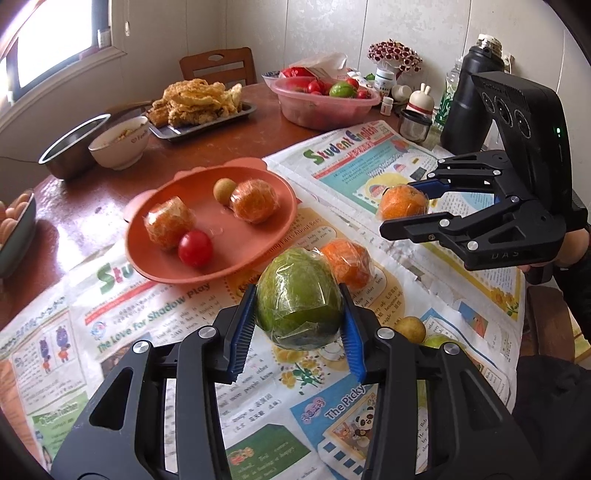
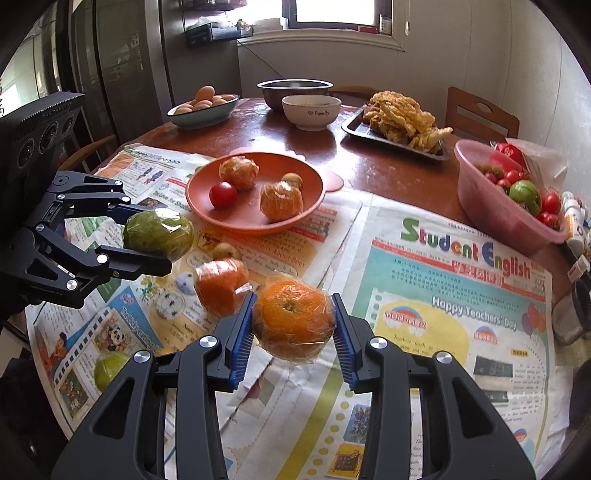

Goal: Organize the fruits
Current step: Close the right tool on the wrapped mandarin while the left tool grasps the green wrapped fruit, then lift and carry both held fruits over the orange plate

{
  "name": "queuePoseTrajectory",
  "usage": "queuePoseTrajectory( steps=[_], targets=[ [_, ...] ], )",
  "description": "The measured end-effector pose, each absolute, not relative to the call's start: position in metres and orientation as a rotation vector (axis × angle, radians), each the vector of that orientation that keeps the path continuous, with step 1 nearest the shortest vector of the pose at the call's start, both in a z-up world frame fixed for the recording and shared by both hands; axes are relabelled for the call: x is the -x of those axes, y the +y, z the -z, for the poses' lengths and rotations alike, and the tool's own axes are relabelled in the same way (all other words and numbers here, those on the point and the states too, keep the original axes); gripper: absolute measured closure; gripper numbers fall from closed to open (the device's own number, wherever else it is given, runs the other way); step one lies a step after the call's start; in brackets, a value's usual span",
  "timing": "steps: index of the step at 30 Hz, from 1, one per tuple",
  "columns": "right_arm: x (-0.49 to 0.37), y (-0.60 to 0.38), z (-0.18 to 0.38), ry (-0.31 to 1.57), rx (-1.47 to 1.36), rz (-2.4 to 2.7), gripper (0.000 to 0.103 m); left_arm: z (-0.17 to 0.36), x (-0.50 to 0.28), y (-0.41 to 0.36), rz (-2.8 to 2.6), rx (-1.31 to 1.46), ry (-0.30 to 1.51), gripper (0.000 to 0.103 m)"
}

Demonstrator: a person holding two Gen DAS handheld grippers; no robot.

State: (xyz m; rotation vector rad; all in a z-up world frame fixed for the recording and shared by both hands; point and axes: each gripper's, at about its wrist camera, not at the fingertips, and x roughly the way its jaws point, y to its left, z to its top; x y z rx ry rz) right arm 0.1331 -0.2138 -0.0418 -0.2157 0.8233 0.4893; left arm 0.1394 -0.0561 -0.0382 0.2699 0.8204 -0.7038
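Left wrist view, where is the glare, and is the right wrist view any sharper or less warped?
Left wrist view: the window is blown out white, and the bare wooden table shows a sheen; the edges bend from the fisheye. Right wrist view: its window is also overexposed, the plastic wrap on the orange glints, the newspaper headlines read sharply, and the edges warp alike.

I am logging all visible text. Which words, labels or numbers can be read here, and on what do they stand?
"Student English": masthead of the colourful newspaper spread on the table.
"Happy Teachers' Day": same newspaper.
"The Love for Shadow Play": same newspaper, left wrist view.
"Family": small white ceramic bowl.
"DAS": black right gripper.
Newspaper body print, medicine bottle labels: too small.
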Motion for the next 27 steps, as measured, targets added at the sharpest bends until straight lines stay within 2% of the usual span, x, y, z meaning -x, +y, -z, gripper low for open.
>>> queuePoseTrajectory(
  steps=[13, 27],
  targets=[
    [-0.185, -0.181, -0.006, 0.77, 0.275, -0.546, 0.065, 0.016, -0.164, -0.028, 0.664, -0.249, 0.784, 0.069],
    [-0.251, -0.135, 0.002, 0.805, 0.311, -0.617, 0.065, 0.025, -0.205, -0.013, 0.666, -0.229, 0.803, 0.069]
  ],
)
